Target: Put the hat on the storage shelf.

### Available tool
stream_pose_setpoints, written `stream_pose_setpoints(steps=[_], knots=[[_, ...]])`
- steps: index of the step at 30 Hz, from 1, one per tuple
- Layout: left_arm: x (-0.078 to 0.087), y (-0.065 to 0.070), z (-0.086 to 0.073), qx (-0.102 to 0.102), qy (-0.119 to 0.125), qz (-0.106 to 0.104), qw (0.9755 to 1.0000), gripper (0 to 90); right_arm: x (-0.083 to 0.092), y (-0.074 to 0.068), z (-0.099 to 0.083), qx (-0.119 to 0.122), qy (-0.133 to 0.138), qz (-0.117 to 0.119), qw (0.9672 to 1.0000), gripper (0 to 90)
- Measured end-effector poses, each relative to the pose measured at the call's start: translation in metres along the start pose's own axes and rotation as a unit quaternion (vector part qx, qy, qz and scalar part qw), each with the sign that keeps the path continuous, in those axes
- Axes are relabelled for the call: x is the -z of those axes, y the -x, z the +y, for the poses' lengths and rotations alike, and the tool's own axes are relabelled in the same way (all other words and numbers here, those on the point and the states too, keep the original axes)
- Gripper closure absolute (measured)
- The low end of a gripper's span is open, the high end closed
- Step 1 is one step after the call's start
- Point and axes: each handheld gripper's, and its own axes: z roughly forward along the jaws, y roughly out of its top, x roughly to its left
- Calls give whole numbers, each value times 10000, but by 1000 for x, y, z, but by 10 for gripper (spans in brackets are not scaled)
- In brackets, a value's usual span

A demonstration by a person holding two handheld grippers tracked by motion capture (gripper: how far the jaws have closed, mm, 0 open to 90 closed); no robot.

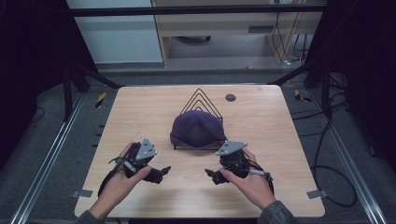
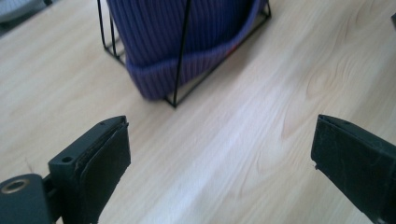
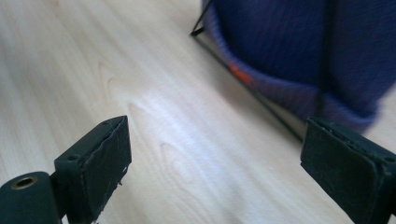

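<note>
Across the middle of the scene lies the pale wooden counter [image 1: 140, 116], its grain running toward the far edge, with dark floor and metal rails around it. Near the counter's centre stands a black wire rack [image 1: 201, 100] made of nested triangular loops on a rectangular base. Draped over the rack's near side is a purple ribbed knit beanie [image 1: 198, 129], its folded cuff resting down on the rack's base wires; in the left gripper view the beanie [image 2: 187, 32] sits behind one upright wire of the rack [image 2: 181, 60], and in the right gripper view a small orange tag shows on the beanie's [image 3: 299, 42] cuff.

Nearer the person than the rack, two hands come in from the bottom edge. The left claw [image 1: 162, 171] is held low over the counter to the left of the beanie and points toward the middle; its jaws are spread wide with nothing but bare wood between them. The right claw [image 1: 210, 174] mirrors it to the right, pointing inward, its jaws likewise spread and holding nothing. Both claws are apart from the beanie and from each other.

A small dark round disc [image 1: 230, 97] lies on the counter beyond the rack, toward the far edge.
</note>
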Motion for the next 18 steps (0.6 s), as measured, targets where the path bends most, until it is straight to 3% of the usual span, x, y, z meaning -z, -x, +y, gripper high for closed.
stream_pose_setpoints(steps=[5,7,11,16,18], knots=[[-4,-10,-29,36,-307,157,9994,41,-20,-14,-9,120,-258,177,9994,91],[-7,-20,-41,204,-354,295,9987,44,-29,-18,-12,147,-326,230,9991,92],[-15,-46,-68,666,-418,526,9955,47,-47,-20,-18,-26,-364,293,9989,92],[-24,-73,-90,1118,-446,614,9908,52,-66,-19,-22,-116,-420,162,9989,91],[-28,-78,-94,1183,-432,638,9900,52,-71,-18,-23,-200,-350,106,9991,88]])
